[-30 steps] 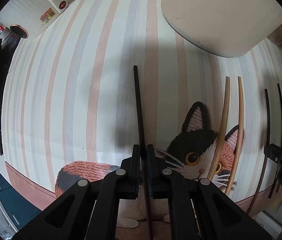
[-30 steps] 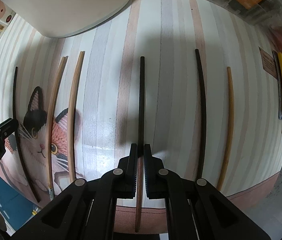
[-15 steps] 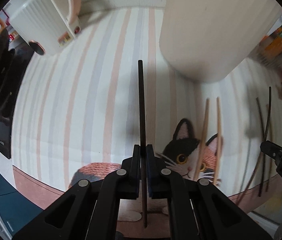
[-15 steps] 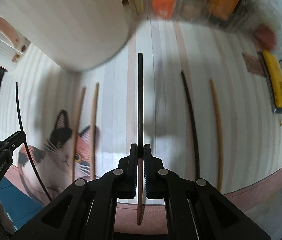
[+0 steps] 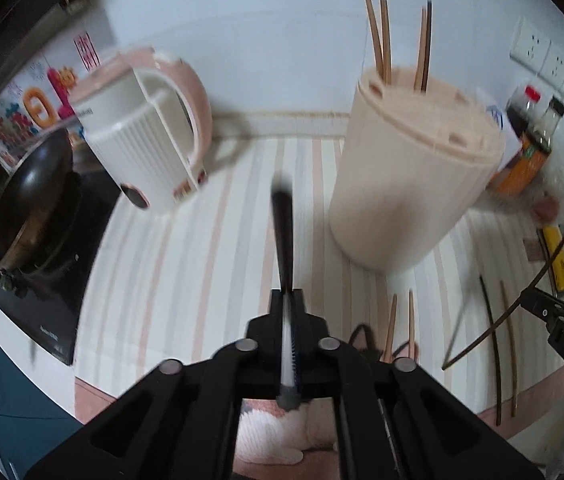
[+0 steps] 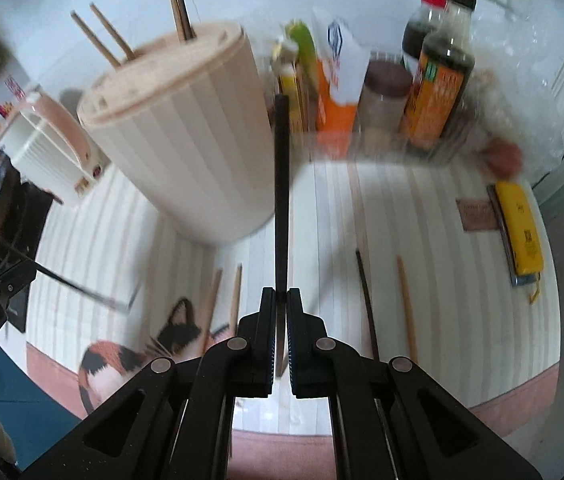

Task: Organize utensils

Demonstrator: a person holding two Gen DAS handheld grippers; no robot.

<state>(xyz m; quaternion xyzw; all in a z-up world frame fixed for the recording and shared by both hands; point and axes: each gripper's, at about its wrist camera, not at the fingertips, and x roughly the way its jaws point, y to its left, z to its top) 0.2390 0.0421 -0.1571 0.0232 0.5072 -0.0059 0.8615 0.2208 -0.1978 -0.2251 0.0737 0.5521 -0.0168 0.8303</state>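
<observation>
My left gripper (image 5: 287, 300) is shut on a black chopstick (image 5: 283, 236), held above the striped mat and pointing at the back wall. My right gripper (image 6: 276, 300) is shut on another black chopstick (image 6: 281, 200). A beige utensil holder (image 5: 410, 168) stands at the back with several chopsticks (image 5: 380, 36) upright in its lid holes; it also shows in the right wrist view (image 6: 186, 136). Two wooden chopsticks (image 6: 226, 292) lie over the cat picture. A black chopstick (image 6: 367, 304) and a wooden chopstick (image 6: 406, 304) lie to the right.
A white and pink kettle (image 5: 150, 128) stands at the back left, next to a black pan (image 5: 30, 204) on a cooktop. Sauce bottles (image 6: 438, 68) and packets line the back wall. A yellow tool (image 6: 520, 232) lies at the right. The mat's front edge (image 6: 282, 448) is close.
Both grippers have risen well off the mat and tilted up, each with its black chopstick. The holder's top, the kettle and the bottles have come into view.
</observation>
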